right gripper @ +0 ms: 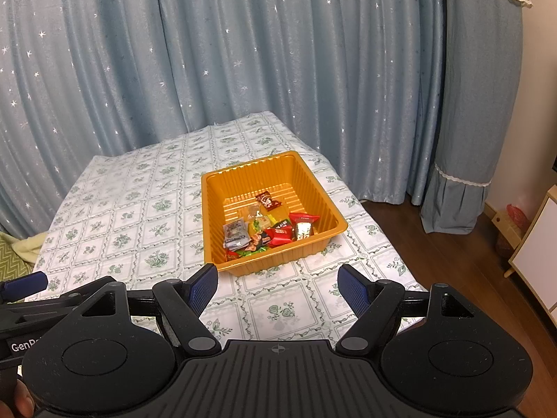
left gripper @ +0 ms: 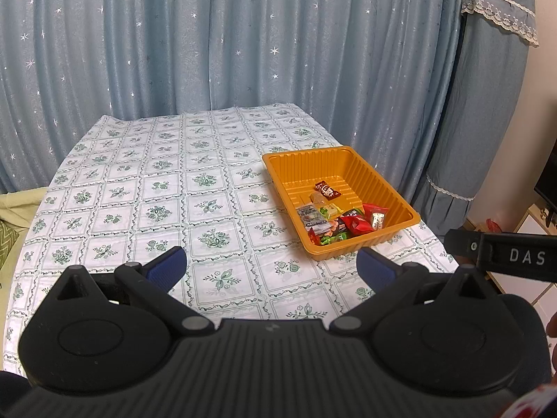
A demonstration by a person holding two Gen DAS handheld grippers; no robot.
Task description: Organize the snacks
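An orange ribbed plastic tray (left gripper: 383, 181) (right gripper: 313, 181) sits on the right half of the table. Several wrapped snacks lie in its near part, among them a red packet (left gripper: 358, 224) (right gripper: 278, 235), a dark red candy (left gripper: 326, 188) (right gripper: 267, 200) and a grey packet (left gripper: 310, 216) (right gripper: 236, 231). My left gripper (left gripper: 272, 266) is open and empty, above the table's near side, left of the tray. My right gripper (right gripper: 277, 285) is open and empty, just short of the tray's near wall.
The table has a white cloth with green flower squares (left gripper: 156, 188) (right gripper: 139, 216). Blue starred curtains (left gripper: 209, 35) (right gripper: 243, 52) hang behind it. A white cabinet (right gripper: 536, 254) stands on the wood floor at the right. The right gripper's body (left gripper: 504, 254) shows at the left wrist view's right edge.
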